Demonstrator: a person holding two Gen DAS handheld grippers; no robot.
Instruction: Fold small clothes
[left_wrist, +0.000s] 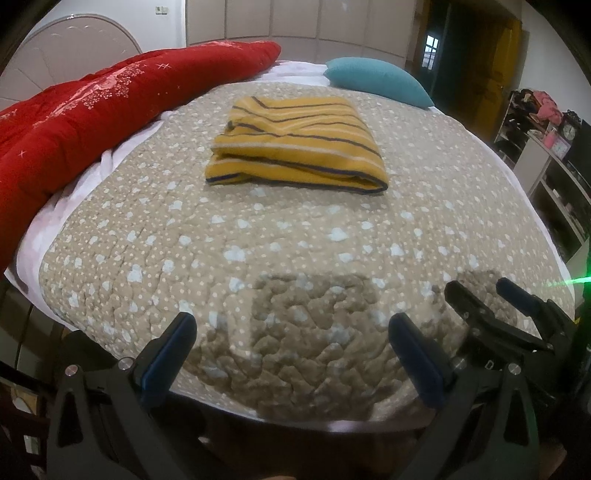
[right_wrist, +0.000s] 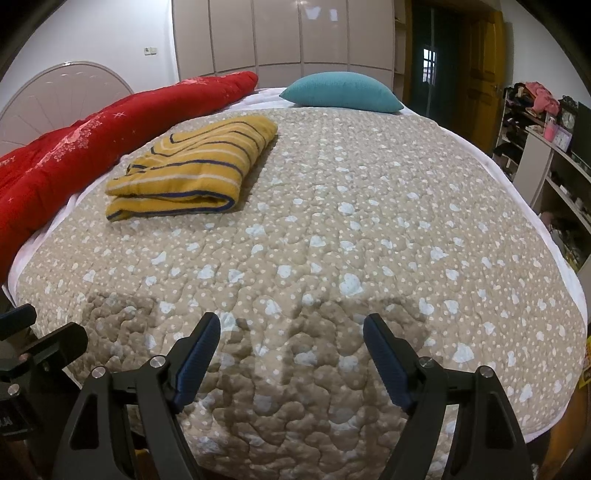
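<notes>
Red quilted comforter (left_wrist: 74, 122) heaped along the far left edge of the bed; teal knit cushion (right_wrist: 341, 92) at the far end. Neither touches the folded mustard-yellow garment with navy and white stripes (left_wrist: 295, 147), which lies on the beige quilted bedspread with pale dots and heart shapes (right_wrist: 351, 229), toward the comforter side, layers stacked, fold edges facing the cameras. Cluttered white shelving (right_wrist: 546, 147) to the right of the bed.

Broad open stretch of puckered bedspread between garment and near edge; nothing lying on it.

Left gripper (left_wrist: 291, 332) jaws wide, empty, above the near edge. Right gripper (right_wrist: 291, 330) likewise wide and empty, just beside it.
</notes>
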